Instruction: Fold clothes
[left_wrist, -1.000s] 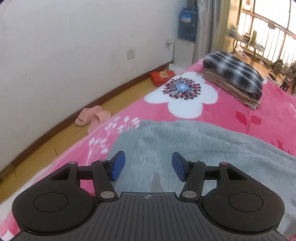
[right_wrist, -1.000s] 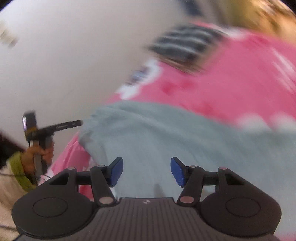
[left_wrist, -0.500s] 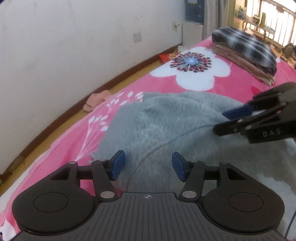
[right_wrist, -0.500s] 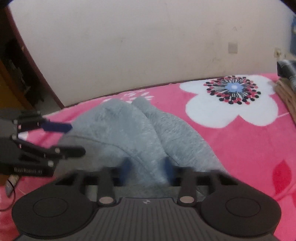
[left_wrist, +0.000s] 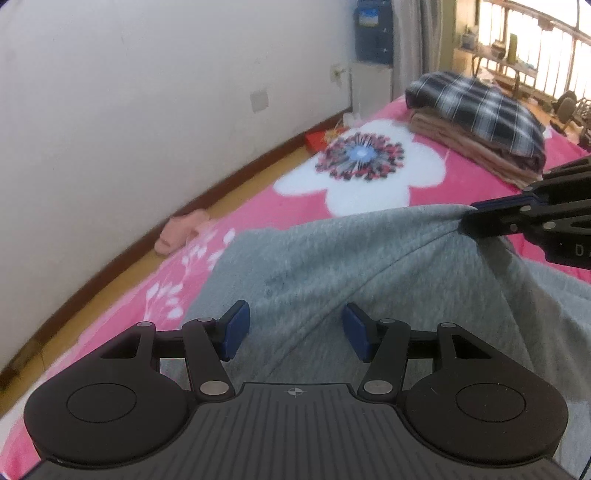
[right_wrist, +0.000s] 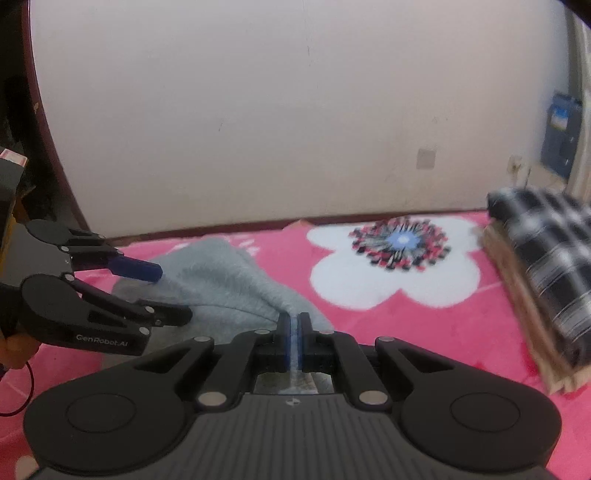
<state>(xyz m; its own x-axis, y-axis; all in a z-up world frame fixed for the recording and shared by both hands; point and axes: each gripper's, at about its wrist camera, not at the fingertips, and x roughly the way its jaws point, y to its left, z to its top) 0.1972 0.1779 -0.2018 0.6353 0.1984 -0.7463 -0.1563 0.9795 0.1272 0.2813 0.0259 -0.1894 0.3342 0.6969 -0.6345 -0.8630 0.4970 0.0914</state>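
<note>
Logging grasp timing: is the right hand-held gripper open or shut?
Shut on the grey fleece garment: the right hand-held gripper has its blue pads together with a thin fold of fabric pinched between them.

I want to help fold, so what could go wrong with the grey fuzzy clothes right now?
The right tool pinches only a thin edge of the grey fleece garment, so it might slip out. The left tool is open and holds nothing, so lifting now could bunch the cloth. A wide swing might bump the folded plaid stack.
</note>
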